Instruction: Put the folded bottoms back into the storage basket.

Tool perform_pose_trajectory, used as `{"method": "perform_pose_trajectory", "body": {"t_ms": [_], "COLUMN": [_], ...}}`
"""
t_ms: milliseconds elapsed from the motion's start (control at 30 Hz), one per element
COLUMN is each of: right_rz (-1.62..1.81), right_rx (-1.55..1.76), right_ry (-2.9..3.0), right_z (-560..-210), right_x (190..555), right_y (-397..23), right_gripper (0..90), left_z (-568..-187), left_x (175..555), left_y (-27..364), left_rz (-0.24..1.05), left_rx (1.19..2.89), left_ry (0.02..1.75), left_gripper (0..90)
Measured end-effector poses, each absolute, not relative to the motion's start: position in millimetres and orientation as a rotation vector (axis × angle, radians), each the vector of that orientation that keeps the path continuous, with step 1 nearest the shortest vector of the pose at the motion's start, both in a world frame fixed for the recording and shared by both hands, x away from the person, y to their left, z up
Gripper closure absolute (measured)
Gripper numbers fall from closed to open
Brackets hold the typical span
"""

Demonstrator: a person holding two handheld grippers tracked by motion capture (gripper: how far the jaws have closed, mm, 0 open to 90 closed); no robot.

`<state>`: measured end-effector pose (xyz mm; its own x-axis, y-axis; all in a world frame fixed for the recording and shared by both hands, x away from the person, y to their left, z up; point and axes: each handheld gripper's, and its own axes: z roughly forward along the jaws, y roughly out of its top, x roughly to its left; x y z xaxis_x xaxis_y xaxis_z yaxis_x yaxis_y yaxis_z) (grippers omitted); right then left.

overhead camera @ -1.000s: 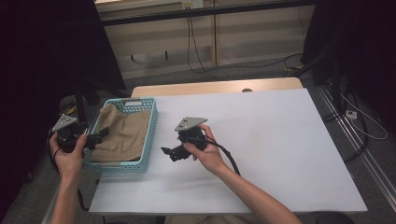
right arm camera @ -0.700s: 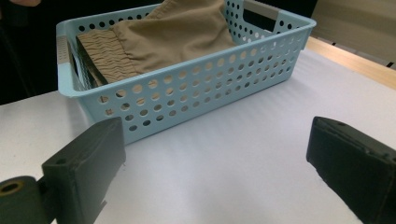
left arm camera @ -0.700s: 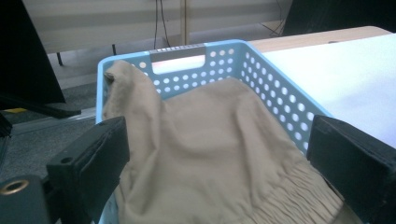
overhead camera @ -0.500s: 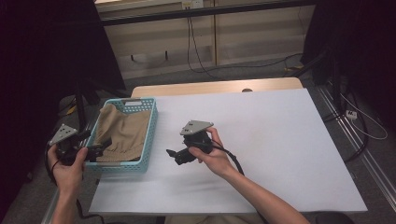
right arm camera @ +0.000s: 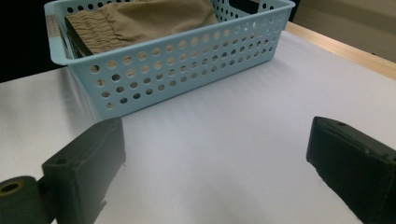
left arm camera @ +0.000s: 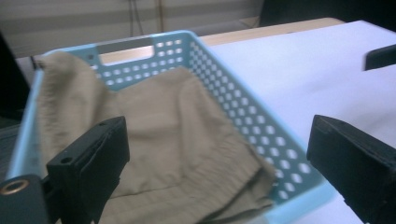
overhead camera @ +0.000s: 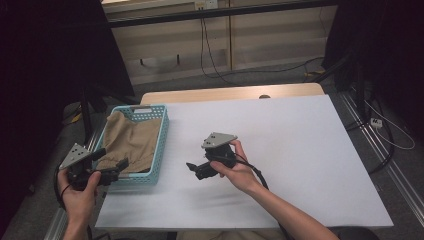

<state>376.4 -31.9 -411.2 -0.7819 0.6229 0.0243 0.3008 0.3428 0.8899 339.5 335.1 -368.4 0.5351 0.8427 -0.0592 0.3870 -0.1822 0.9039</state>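
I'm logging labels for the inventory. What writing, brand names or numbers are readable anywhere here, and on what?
None can be read.
Light blue perforated plastic basket: no print on its walls.
Folded tan cloth inside it: no readable tag.
White table top: blank.
Black tongs: unmarked.

Left hand (overhead camera: 80,192): near left corner, gripping its tongs from below, forearm entering from the near edge.
Left tongs (overhead camera: 114,169): jaws spread wide, pointing right and far; nothing between them.
Right hand (overhead camera: 239,172): centre, wrapped around its tongs, forearm angled in from the near right.
Right tongs (overhead camera: 195,170): jaws wide apart, pointing left, empty.
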Motion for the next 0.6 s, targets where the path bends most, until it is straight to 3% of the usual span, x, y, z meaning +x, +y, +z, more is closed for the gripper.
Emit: {"method": "perform_pose_trajectory", "body": {"t_ms": [600], "right_rz": [1.394], "right_rx": [0.845], "right_ry": [2.264], "right_z": [-413.1], "right_x": [368.3], "right_y": [-53.1], "right_gripper": [4.3], "left_z": [-378.9], "left_x": [336.9], "left_y": [286.4], "left_rz": [0.529], "left_rx": [1.827], "left_ry": [0.981], "left_gripper": [6.0]}}
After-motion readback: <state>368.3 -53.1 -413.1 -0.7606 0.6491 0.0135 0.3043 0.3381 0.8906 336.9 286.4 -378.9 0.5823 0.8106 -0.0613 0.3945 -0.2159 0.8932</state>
